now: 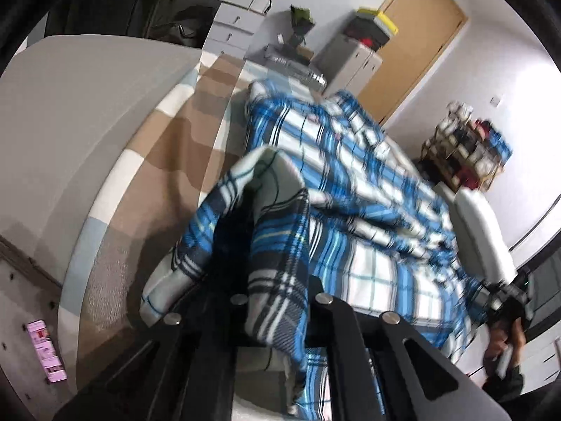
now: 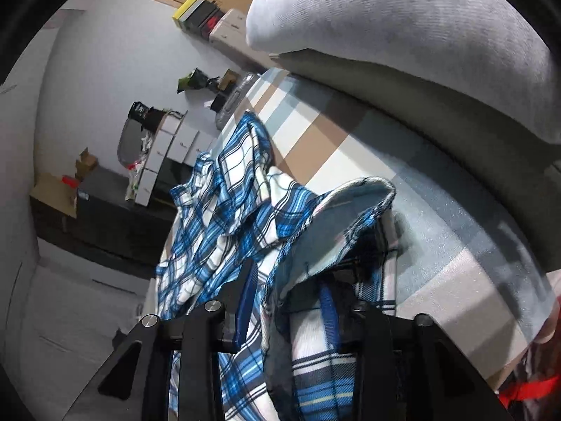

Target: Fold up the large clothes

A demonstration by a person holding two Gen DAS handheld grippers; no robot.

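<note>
Both claws are pinching bunched edges of a blue plaid shirt (image 1: 350,182) lying crumpled across a striped bed (image 1: 115,189): left claw (image 1: 277,301), right claw (image 2: 291,312). Risk: uneven bunched grips are likely slipping, leaving a skewed fold.

hidden from you: left gripper (image 1: 266,280) fingertips under the plaid shirt (image 1: 350,182) fold; right gripper (image 2: 291,301) tips likewise draped; shirt's far half motion-blurred; shelf rack (image 1: 466,154) contents smeared; pink packet (image 1: 47,351) print unreadable.
</note>
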